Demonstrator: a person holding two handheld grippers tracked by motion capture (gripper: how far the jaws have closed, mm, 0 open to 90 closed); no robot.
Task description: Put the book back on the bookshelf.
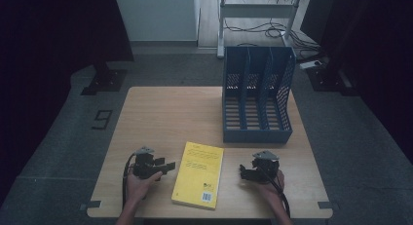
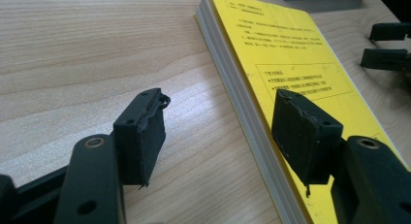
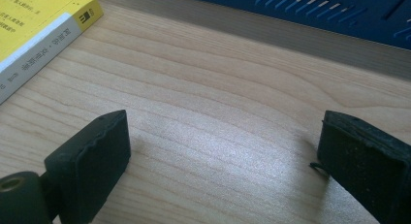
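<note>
From the high view, a yellow book (image 1: 198, 174) lies flat on the wooden table (image 1: 165, 118), near its front edge, between the two hands; the left gripper (image 1: 168, 166) sits just beside the book's left edge and the right gripper (image 1: 242, 172) a little apart on its right, with a blue file rack (image 1: 256, 96) standing behind. In the left gripper view the jaws stand wide apart, holding nothing; one pad hangs over bare wood, the other over the book's (image 2: 291, 83) yellow cover, though whether it touches is hard to tell. The right gripper view shows its jaws wide open and empty over bare table, the book's spine (image 3: 43, 40) at upper left and the rack (image 3: 310, 13) beyond.
</note>
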